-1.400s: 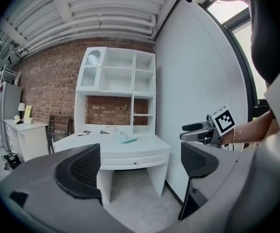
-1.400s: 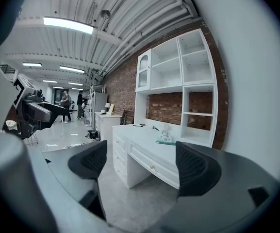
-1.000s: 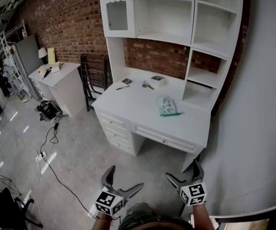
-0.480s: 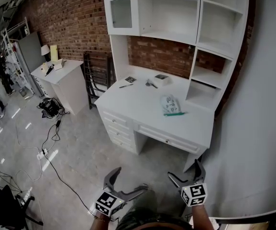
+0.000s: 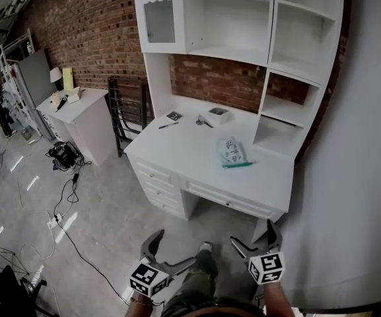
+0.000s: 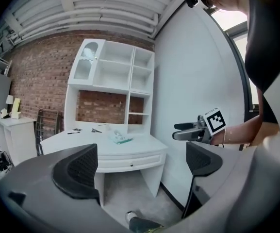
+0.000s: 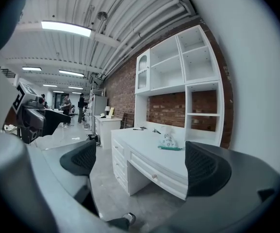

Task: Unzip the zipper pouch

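A brick wall point(image 5: 91, 38) is running behind everything, and a grey floor point(image 5: 98, 203) is spreading below it. Against the wall a tall white shelf unit point(image 5: 230, 18) is standing on a white table point(image 5: 190, 147) with drawers. To the left, well apart, a smaller white cabinet point(image 5: 81, 114) is standing.

The person is standing away from the table and is holding both tools low, over the floor. The left gripper point(image 5: 175, 248) is pointing toward the table; in the left gripper view its jaws are standing wide apart, with only the floor and the table far behind showing between them. The right gripper point(image 5: 253, 235) is hanging just beside the pale wall at the right, and its jaws are also spread wide, gripping nothing.

The zipper pouch point(image 5: 230, 152) is lying flat on the right part of the table, near the front edge and well apart from both grippers. A green strip point(image 5: 236, 165) is running along its near edge. Farther back on the table a small box point(image 5: 218, 113), a dark card point(image 5: 174, 115) and a pen point(image 5: 168, 125) are lying.
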Motion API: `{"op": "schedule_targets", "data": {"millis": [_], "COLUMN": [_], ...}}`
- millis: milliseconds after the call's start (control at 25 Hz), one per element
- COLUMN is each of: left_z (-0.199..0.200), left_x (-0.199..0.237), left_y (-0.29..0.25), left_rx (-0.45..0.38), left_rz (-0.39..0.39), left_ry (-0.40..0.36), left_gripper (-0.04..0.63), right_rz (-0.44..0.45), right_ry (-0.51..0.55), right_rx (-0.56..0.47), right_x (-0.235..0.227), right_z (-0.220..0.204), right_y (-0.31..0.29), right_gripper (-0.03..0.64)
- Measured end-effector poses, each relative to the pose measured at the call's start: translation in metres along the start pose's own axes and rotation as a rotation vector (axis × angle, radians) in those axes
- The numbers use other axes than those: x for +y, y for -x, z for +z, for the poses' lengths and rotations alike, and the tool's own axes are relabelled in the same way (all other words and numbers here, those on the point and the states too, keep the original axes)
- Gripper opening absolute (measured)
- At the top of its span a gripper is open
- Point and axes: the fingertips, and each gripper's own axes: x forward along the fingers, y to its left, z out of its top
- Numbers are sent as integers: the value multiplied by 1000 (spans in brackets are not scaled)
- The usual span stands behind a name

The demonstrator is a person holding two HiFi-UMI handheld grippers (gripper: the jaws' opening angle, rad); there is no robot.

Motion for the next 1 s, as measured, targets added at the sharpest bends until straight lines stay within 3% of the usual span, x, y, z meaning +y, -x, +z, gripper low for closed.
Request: {"op": "schedule_targets", "data": {"millis": [240,600,1000], "left_z": [12,11,31], "left_x": [13,61,115], "left_y": [-39,-89,-165], "left_rx": [22,50,130], "left_rz": [-40,-60,-139], "left_ry": [-46,3,-83], "left_gripper": [568,566,566], "right_rz": [-23,-27,-67], "right_ry": [-33,-34,-33], "right_rx": [28,52,86], "right_x": [-25,-57,-103], "right_z": [-5,-1,18], "right_y": [-25,-86,-166], "right_gripper": [568,566,566]}}
